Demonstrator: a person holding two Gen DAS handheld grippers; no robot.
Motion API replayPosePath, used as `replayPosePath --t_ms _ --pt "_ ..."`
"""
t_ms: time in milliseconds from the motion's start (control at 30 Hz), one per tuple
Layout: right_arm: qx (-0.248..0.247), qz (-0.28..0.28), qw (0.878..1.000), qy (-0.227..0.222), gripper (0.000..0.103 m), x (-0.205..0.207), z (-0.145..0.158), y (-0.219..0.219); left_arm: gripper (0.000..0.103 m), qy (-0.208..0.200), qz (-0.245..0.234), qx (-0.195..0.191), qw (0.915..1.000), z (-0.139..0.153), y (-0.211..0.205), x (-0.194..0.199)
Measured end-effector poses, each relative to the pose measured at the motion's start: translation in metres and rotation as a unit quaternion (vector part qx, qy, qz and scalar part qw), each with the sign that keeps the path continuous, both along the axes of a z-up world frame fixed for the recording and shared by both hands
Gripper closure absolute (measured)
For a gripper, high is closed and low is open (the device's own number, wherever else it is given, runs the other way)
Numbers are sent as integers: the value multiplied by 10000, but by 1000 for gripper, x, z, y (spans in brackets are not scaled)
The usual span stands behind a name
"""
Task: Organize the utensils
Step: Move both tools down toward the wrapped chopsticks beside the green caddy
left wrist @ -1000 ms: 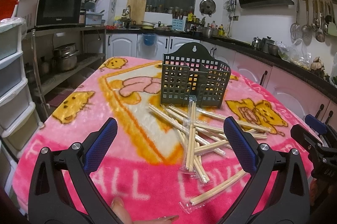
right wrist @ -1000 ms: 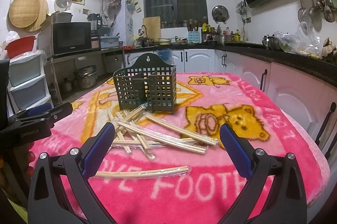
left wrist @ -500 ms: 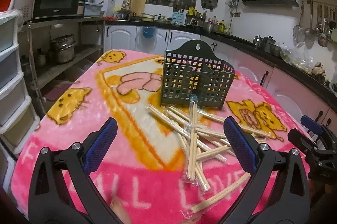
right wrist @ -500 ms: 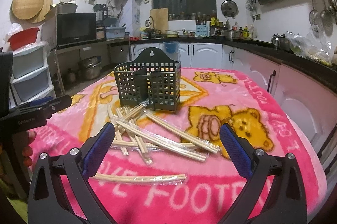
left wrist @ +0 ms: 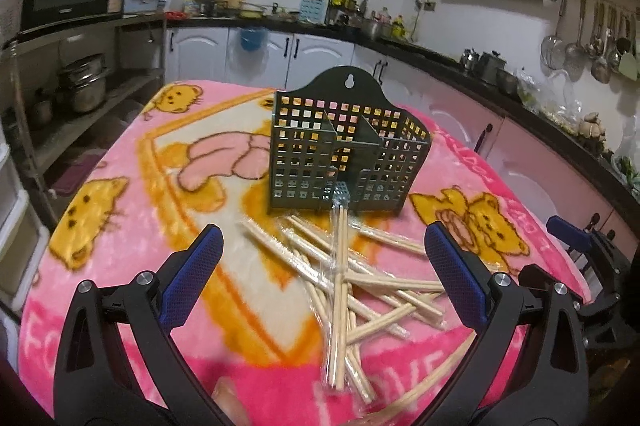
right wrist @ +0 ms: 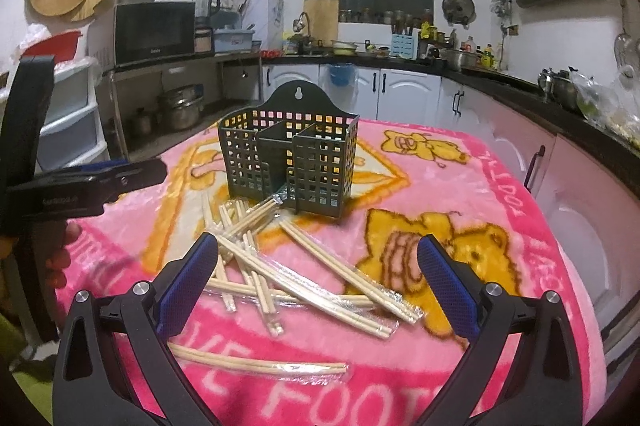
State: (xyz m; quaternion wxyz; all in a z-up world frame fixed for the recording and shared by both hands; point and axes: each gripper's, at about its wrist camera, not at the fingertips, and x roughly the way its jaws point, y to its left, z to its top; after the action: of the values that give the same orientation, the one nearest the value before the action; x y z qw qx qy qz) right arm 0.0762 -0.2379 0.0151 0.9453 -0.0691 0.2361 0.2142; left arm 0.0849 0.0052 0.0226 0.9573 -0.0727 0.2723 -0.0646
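Chopsticks [left wrist: 340,278] in clear wrappers lay heaped mid-worktop [left wrist: 132,210], touching the dark holder [left wrist: 344,150]; left tongs [left wrist: 324,278] and right tongs [right wrist: 320,278] hovered spread, empty.

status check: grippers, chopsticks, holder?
Left gripper open, empty. Right gripper open, empty. Wrapped chopsticks piled on the blanket, none visible in the holder. Nothing blocking.

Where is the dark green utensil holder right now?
In both wrist views the dark green utensil holder stands upright mid-table on the pink blanket, just behind the pile of wrapped chopsticks, one pair leaning against its front.
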Motion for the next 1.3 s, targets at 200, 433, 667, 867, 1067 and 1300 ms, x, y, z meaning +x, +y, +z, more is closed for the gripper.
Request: replayPosePath --t_ms 200,433,667,867,1067,1300 --pt "-56 14 9999 126 6 17 2 0 10 193 -111 77 9997 0 -1 22" --pt "-127 -11 9997 219 6 38 2 0 10 263 -114 217 9994 3 -6 42" --pt "-294 -11 9991 312 6 60 0 2 10 420 -121 209 9988 2 -7 61" --pt "-557 233 9969 498 6 79 -9 9 10 761 -111 173 9969 -8 -4 84" --pt "-834 527 9917 821 6 101 -25 23 24 1115 -232 83 9935 -18 -1 106" --pt "-1034 934 9820 1279 16 122 -49 41 46 1529 -455 -53 9872 -35 -6 122"
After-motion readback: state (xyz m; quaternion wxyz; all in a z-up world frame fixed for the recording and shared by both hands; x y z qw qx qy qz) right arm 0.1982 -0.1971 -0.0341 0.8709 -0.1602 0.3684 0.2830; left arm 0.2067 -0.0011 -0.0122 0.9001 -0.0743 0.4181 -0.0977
